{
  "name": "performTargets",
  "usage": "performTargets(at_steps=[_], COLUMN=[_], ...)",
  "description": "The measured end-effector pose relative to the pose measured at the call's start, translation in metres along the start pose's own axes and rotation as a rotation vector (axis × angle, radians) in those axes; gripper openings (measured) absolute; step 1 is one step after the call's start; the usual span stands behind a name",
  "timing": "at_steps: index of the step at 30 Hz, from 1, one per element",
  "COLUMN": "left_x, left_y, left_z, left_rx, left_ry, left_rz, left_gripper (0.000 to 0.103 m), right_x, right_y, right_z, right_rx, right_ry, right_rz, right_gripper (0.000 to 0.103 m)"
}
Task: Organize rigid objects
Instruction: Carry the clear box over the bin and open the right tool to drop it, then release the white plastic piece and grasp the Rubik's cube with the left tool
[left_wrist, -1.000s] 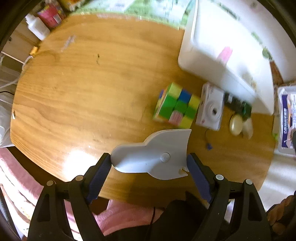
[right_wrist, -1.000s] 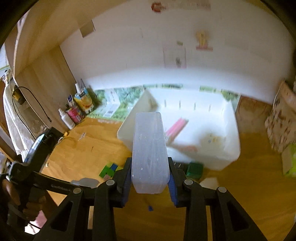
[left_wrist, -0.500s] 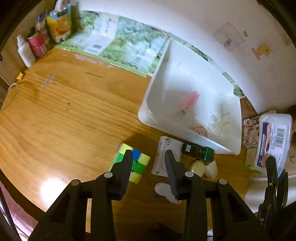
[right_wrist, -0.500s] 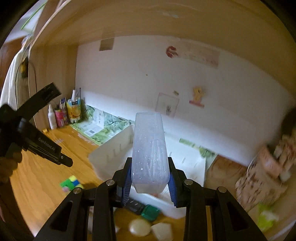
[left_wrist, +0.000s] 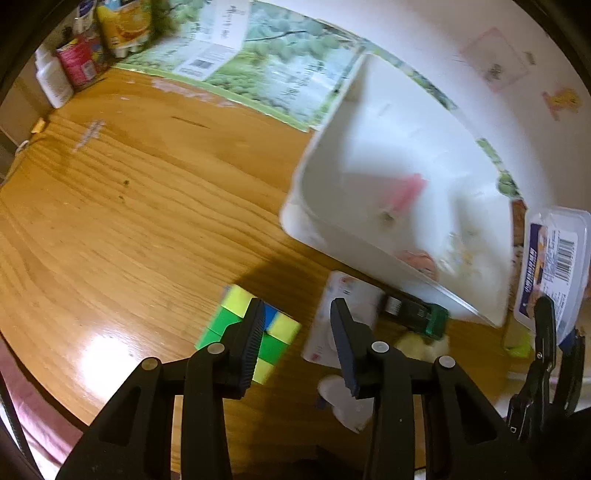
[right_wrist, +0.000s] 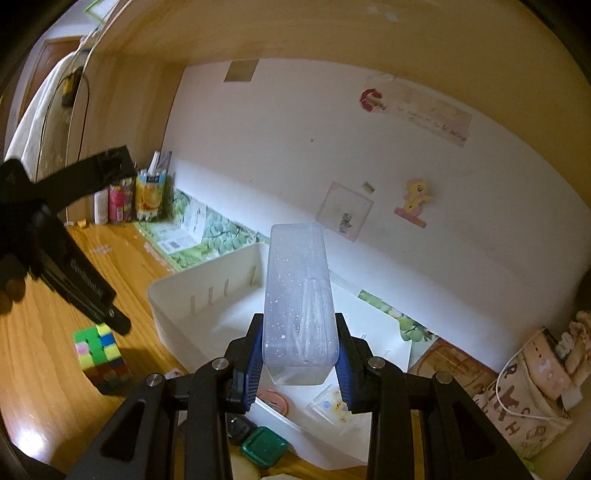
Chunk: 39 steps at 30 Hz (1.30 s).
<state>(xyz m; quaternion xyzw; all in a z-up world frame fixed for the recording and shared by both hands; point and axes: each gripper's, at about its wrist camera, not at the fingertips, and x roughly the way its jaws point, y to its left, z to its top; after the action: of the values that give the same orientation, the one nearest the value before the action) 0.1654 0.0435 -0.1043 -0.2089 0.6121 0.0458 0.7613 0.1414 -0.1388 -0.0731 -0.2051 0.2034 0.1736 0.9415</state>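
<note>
My right gripper (right_wrist: 298, 360) is shut on a clear glittery plastic box (right_wrist: 298, 295) and holds it up above the near side of the white bin (right_wrist: 192, 295). My left gripper (left_wrist: 297, 325) is open and empty, above the table near a multicoloured puzzle cube (left_wrist: 251, 332) and a white toy camera (left_wrist: 343, 302). A grey-white shark-shaped piece (left_wrist: 345, 402) lies on the table below the left fingers. The white bin (left_wrist: 332, 184) holds a pink item (left_wrist: 406, 192) and small flat things. The right gripper shows at the right edge of the left wrist view (left_wrist: 554, 354).
A dark green box (left_wrist: 424, 317) and pale round items (left_wrist: 424, 343) lie by the bin's front wall. Bottles and cartons (left_wrist: 77, 55) stand at the table's back left. A green leaf-print sheet (left_wrist: 258, 66) lies behind. A patterned bag (right_wrist: 524, 398) stands at right.
My left gripper let go of the shark-shaped piece, which now lies on the table, and lifted back. My right gripper rose with the clear box, over the bin.
</note>
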Motion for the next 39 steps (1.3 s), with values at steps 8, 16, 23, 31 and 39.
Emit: performTargets(at_steps=[8, 16, 23, 31, 39], left_x=[0.009, 0.008, 0.008, 0.005, 0.003], left_y=[0.013, 0.014, 0.012, 0.013, 0.016], left_z=[0.004, 0.003, 0.001, -0.005, -0.009], left_rx=[-0.018, 0.012, 0.062, 0.164, 0.269], left_ry=[0.013, -0.005, -0.017, -0.003, 0.031], left_rz=[0.1, 0.118, 0.114, 0.094, 0.058], left_gripper=[0.056, 0.061, 0.061, 0.061, 0.071], right_x=[0.025, 0.029, 0.026, 0.013, -0.006], right_y=[0.015, 0.017, 0.015, 0.021, 0.033], right_z=[-0.017, -0.016, -0.013, -0.007, -0.006], right_rx=[-0.093, -0.084, -0.056, -0.024, 0.126], right_ry=[0.04, 0.072, 0.125, 0.185, 0.273], right_rz=[-0.001, -0.007, -0.014, -0.059, -0.056], right_gripper=[0.034, 0.056, 0.065, 0.072, 0.079])
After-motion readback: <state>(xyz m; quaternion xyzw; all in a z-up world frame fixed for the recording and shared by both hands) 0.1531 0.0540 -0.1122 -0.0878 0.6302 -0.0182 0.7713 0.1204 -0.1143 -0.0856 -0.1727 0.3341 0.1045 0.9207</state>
